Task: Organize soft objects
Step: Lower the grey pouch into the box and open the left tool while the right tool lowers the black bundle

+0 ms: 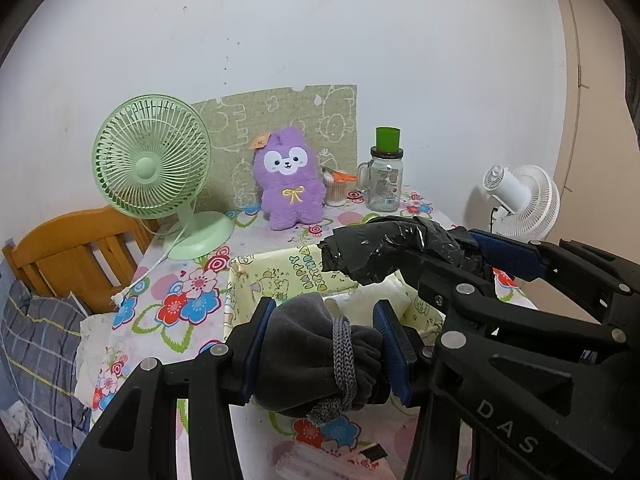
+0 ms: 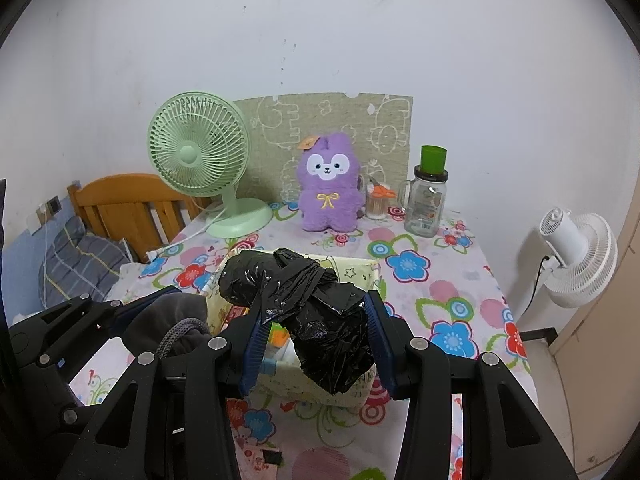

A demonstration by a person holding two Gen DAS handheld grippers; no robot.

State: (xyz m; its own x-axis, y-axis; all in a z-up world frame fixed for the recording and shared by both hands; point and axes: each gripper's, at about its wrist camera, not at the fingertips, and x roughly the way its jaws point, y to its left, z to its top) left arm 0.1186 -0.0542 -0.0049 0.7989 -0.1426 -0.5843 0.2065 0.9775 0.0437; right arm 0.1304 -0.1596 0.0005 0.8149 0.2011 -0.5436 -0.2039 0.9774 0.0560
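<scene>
Both grippers are held side by side over the table (image 2: 452, 280), which has a flowered cloth, and both point forward and somewhat downward toward the wall.

The left gripper (image 1: 324, 344) has its two blue pads pressed on a dark grey fleece bundle (image 1: 316, 356). A grey knitted cord (image 1: 342, 364) is tied around this bundle. The bundle sits between the pads, above the near left corner of a pale yellow fabric basket (image 1: 276, 280) with cartoon print. In the right wrist view the same gripper (image 2: 160, 316) and bundle (image 2: 168, 320) appear at the lower left, close beside the right gripper.

The right gripper (image 2: 316, 340) is clamped on a black plastic bag bundle (image 2: 308, 304), crumpled and knotted. The blue pads squeeze its rear part, and its front part sticks out forward beyond the fingertips. The bundle hangs above the basket (image 2: 360, 276), not touching the contents that can be seen. In the left wrist view this gripper (image 1: 460, 256) comes in from the right, with the black bundle (image 1: 384, 248) over the far side of the basket.

Behind the basket, at the wall, a purple plush toy (image 2: 329, 188) sits upright. A green desk fan (image 2: 200, 160) stands to the left of it. To the right is a glass jar mug (image 2: 427, 204) with a green cup on its lid. A white fan (image 2: 580, 256) stands beside the table on the right.
</scene>
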